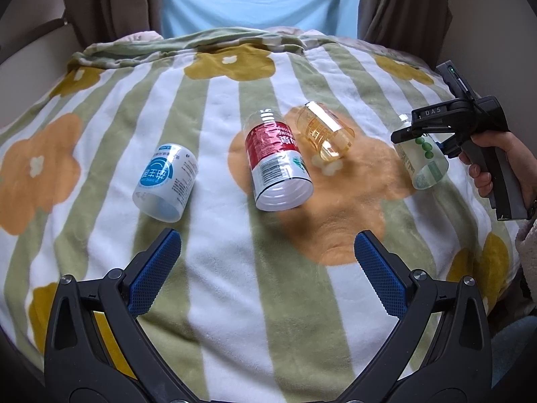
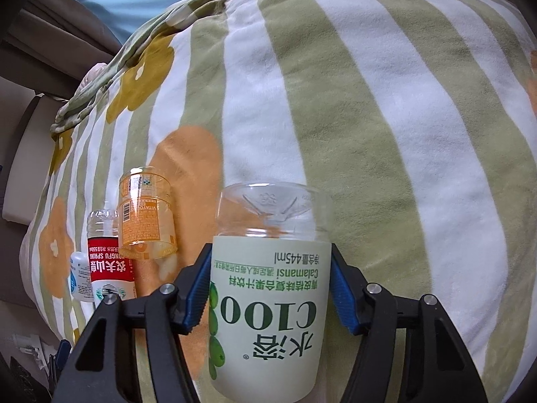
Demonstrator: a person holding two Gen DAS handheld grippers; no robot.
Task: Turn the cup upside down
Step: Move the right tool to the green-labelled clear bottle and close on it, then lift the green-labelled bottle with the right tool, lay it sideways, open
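Left tool [image 1: 268, 262] sat at bottom of left wrist frame, spread wide, empty. Right tool [image 2: 272, 288] was clenched on green-label cup [image 2: 268, 295], lower centre of right wrist frame, base pointing away. Beyond, on striped flower blanket [image 1: 221, 127]: blue-label cup [image 1: 166, 183], red-label cup [image 1: 278, 164], orange cup [image 1: 324, 131], mid-frame, all tipped.

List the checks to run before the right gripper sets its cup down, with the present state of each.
1. Right gripper clamped on the green-label cup: ok.
2. Cup inverted, closed base away from the gripper, label upside down: ok.
3. Cup clear of the blanket: ok, lifted.
4. Orange cup apart from the held cup: ok.
5. Left gripper open, out of the way: ok.
6. Flat landing spot beneath: cannot tell.
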